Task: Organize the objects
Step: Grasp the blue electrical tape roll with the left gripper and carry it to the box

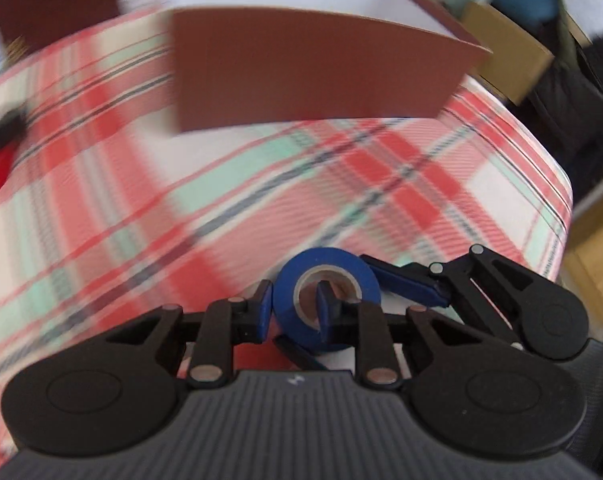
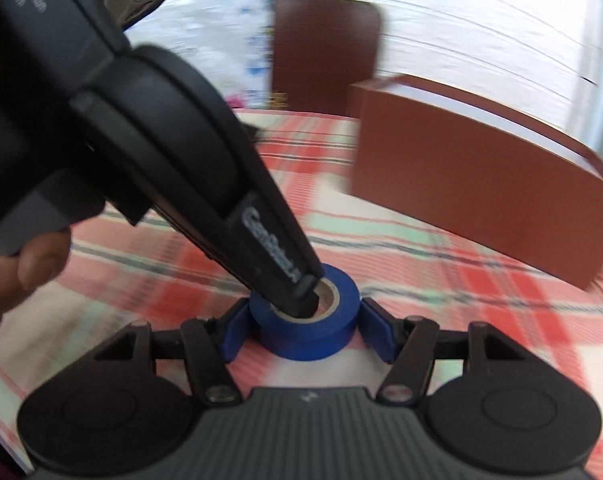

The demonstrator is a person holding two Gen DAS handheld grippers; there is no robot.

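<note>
1. The left tongs (image 1: 293,314) are pinching the wall of the blue tape roll (image 1: 325,300): one blue pad is pressing on the outside of the roll, the other is sitting inside its cardboard core.
2. In the right wrist view, the right tongs (image 2: 303,330) are standing apart, their two blue pads (image 2: 233,330) flanking the blue tape roll (image 2: 307,320) on either side; whether they are touching it is unclear.
3. The roll is lying flat on the tabletop, which is covered by a red, mint and cream plaid cloth (image 2: 441,280).
4. The body of the left tongs is reaching down from the upper left of the right wrist view, its tip entering the roll's core, with the person's hand (image 2: 17,268) gripping the handle.
5. The right tongs (image 1: 417,286) are showing in the left wrist view too, just right of the roll.
6. Farther back, an open brown box (image 1: 313,76) with a white lining is sitting on the cloth, well apart from the roll.
7. Behind it, a dark brown panel (image 2: 325,52) is standing upright at the tabletop's far edge; both views are motion-blurred.
</note>
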